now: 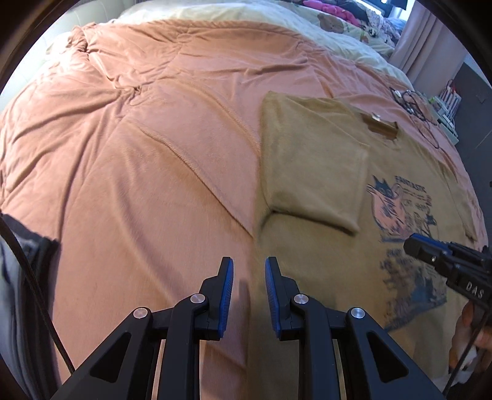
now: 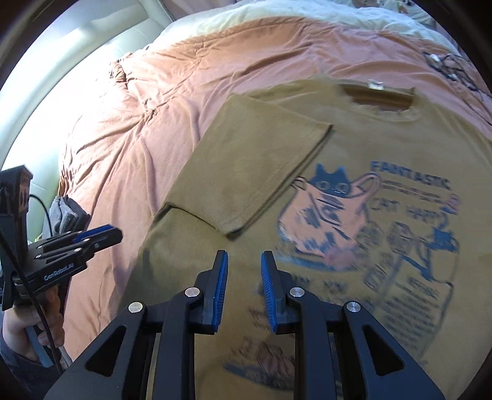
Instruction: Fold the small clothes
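Observation:
A tan T-shirt [image 2: 384, 147] with a blue cat print [image 2: 338, 209] lies flat, front up, on the orange bedspread [image 1: 138, 154]. Its left sleeve [image 2: 255, 163] is folded inward over the chest. My right gripper [image 2: 244, 255] hovers over the shirt's lower front, jaws a little apart with nothing between them. My left gripper [image 1: 248, 261] hangs over the bedspread just off the shirt's [image 1: 310, 172] left edge, also narrowly open and empty. Each gripper shows in the other's view: the right gripper [image 1: 413, 244] at the right edge, the left gripper [image 2: 115, 235] at the left, held by a hand [image 2: 18, 335].
Dark cables [image 1: 412, 104] lie on the bedspread beyond the shirt's collar. A cream blanket [image 1: 246, 12] with soft toys [image 1: 330, 21] covers the far end of the bed. A grey garment [image 2: 66, 212] sits at the bed's left side. Wrinkled orange bedspread stretches left of the shirt.

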`<state>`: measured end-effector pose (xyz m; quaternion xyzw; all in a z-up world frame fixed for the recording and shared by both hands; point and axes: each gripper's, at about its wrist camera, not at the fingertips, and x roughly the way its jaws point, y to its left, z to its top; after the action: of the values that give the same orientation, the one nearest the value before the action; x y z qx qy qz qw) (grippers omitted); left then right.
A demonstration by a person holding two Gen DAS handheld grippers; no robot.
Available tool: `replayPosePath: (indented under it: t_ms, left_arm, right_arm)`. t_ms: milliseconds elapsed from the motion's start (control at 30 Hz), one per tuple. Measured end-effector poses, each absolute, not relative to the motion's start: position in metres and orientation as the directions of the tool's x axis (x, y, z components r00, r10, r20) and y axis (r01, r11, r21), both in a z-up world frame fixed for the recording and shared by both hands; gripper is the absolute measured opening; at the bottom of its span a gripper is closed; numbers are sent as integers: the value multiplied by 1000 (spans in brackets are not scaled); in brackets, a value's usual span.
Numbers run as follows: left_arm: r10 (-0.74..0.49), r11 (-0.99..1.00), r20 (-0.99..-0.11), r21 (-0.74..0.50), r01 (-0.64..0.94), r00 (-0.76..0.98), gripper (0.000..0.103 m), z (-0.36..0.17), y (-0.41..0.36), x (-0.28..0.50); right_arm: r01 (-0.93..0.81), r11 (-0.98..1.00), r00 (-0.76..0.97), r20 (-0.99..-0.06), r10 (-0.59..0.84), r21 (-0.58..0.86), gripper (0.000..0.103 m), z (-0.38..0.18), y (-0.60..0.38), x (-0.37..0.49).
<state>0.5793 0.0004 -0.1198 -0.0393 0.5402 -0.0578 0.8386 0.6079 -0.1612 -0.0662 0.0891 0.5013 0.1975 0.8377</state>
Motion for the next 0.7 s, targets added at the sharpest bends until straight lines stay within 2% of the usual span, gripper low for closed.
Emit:
replayPosePath:
  t_ms: [33, 67, 100, 133, 200, 267, 333, 367, 400, 467, 500, 567, 700]
  left_arm:
    - [-140, 990, -898, -132, 50, 418, 27, -115, 0, 572]
    - [-141, 990, -895, -135, 45, 424, 36, -112, -1, 568]
    - [-144, 989, -888, -141, 40, 436, 44, -108, -2, 562]
    - [-147, 989, -879, -147, 34, 453, 47, -102, -2, 555]
    - [-148, 988, -872, -150, 32, 467, 52, -95, -4, 545]
    - [-151, 988, -867, -152, 36, 474, 53, -89, -8, 536]
    - [-155, 987, -861, -157, 36, 484, 64, -84, -13, 528]
    - [-153, 987, -857, -158, 33, 492, 76, -81, -14, 524]
    - [-147, 988, -851, -155, 28, 504, 87, -78, -16, 521]
    - [-144, 987, -832, -158, 20, 536, 100, -69, -21, 513]
    - [-144, 987, -825, -160, 18, 547, 103, -65, -24, 511]
    - [-147, 986, -815, -164, 19, 560, 103, -60, -30, 506]
    - [-169, 983, -795, -180, 38, 582, 103, -50, -45, 501]
  right_arm:
    - [-237, 907, 422, -804, 419, 348, 20, -63, -166, 602]
    - [-231, 909, 426, -804, 415, 347, 20, -61, -171, 596]
    - [-229, 911, 431, -803, 411, 343, 23, -56, -170, 588]
    - [-226, 914, 444, -800, 404, 336, 26, -50, -177, 578]
    - [-222, 922, 471, -793, 387, 319, 49, -40, -188, 558]
    - [-217, 925, 494, -782, 378, 310, 63, -30, -198, 540]
    - [-211, 930, 516, -773, 369, 302, 70, -20, -209, 524]
    - [-208, 933, 526, -771, 359, 292, 79, -17, -213, 517]
    - [-209, 937, 538, -767, 350, 282, 84, -13, -218, 511]
    - [-200, 945, 562, -760, 326, 258, 87, -7, -228, 497]
    - [-191, 949, 570, -758, 317, 252, 95, -4, -233, 492]
    - [-182, 951, 586, -749, 309, 250, 103, 2, -243, 481]
    - [-157, 957, 614, -734, 289, 246, 103, 11, -262, 464]
